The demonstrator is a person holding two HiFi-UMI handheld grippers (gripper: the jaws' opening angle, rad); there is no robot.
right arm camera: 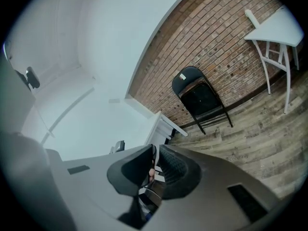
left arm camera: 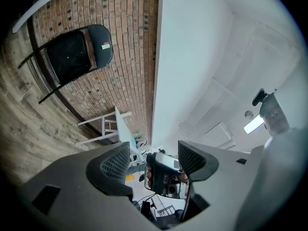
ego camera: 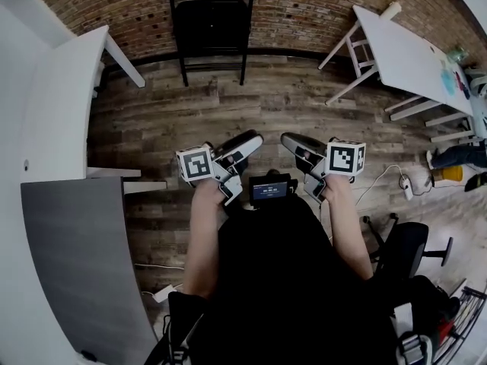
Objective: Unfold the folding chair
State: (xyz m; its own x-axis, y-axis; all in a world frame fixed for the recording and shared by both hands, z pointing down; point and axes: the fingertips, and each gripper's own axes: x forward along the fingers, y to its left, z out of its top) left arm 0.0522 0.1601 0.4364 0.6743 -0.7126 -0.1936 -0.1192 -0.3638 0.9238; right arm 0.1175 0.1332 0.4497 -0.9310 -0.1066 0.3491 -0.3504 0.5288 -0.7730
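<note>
Against the brick wall (ego camera: 319,10) the folding chair (ego camera: 211,23) leans folded, well apart from the person. The left gripper (ego camera: 245,143) hangs with jaws apart, the right gripper (ego camera: 295,144) pinched together on nothing. Best to walk close first, then open the right before taking the backrest.

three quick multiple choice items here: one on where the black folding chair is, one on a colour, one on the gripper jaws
1. Where is the black metal folding chair? A under a desk B against the red brick wall C in a gripper
2. Colour of the trestle table at the right? A white B black C green
3. Jaws? A both open B both shut C left gripper open, right gripper shut
Key: B, it stands at the bricks; A, top and legs are white; C, left jaws apart, right jaws together.
</note>
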